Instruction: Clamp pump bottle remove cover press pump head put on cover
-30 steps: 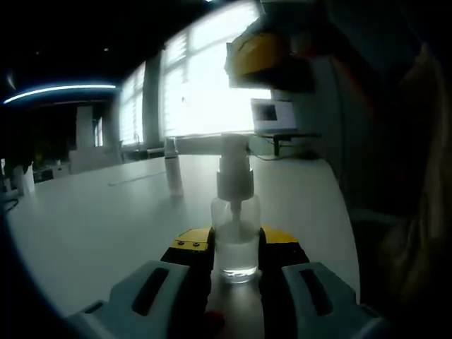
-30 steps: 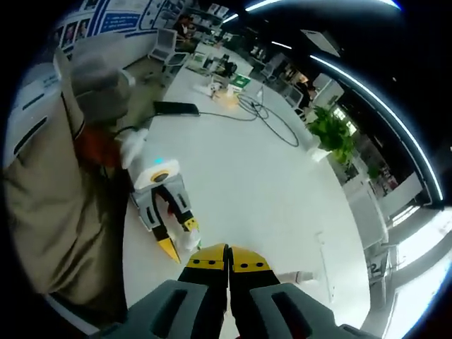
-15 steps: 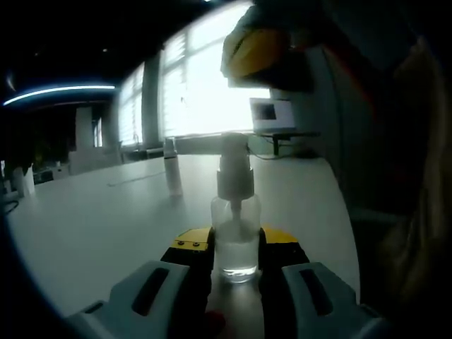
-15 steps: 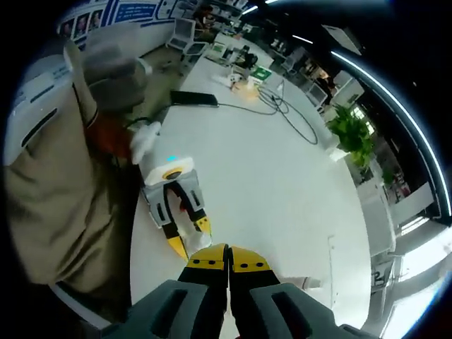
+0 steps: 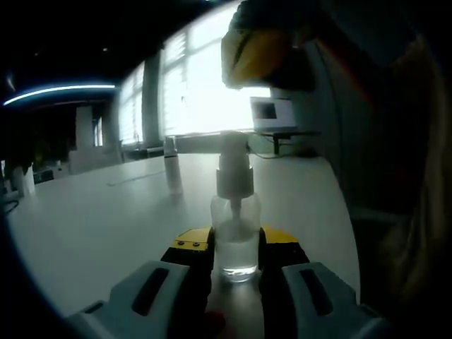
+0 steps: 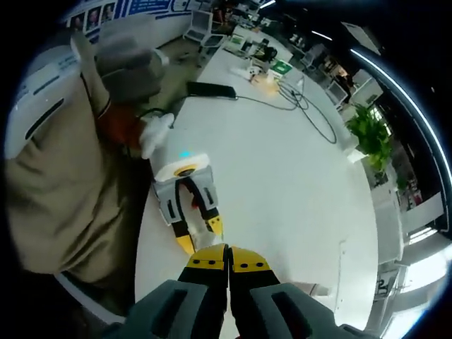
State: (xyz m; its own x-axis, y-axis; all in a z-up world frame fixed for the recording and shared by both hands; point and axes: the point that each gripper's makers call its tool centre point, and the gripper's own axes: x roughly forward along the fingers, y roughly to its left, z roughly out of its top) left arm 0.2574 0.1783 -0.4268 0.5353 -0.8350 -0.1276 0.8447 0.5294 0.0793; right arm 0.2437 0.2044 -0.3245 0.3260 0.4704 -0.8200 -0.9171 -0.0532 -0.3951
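The white table (image 5: 92, 226) stretches ahead of both grippers, bright windows beyond; the pump bottle (image 5: 235, 233) stands upright, pump head up, clamped between the left gripper (image 5: 235, 258) jaws; the right gripper (image 6: 228, 265), jaws pressed together, hangs above it; the cover (image 5: 172, 168) stands upright well beyond, left.

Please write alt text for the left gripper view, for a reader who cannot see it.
The left gripper clamps a clear pump bottle upright on a white table. The right gripper hangs above its pump head, and a small cover stands farther back.
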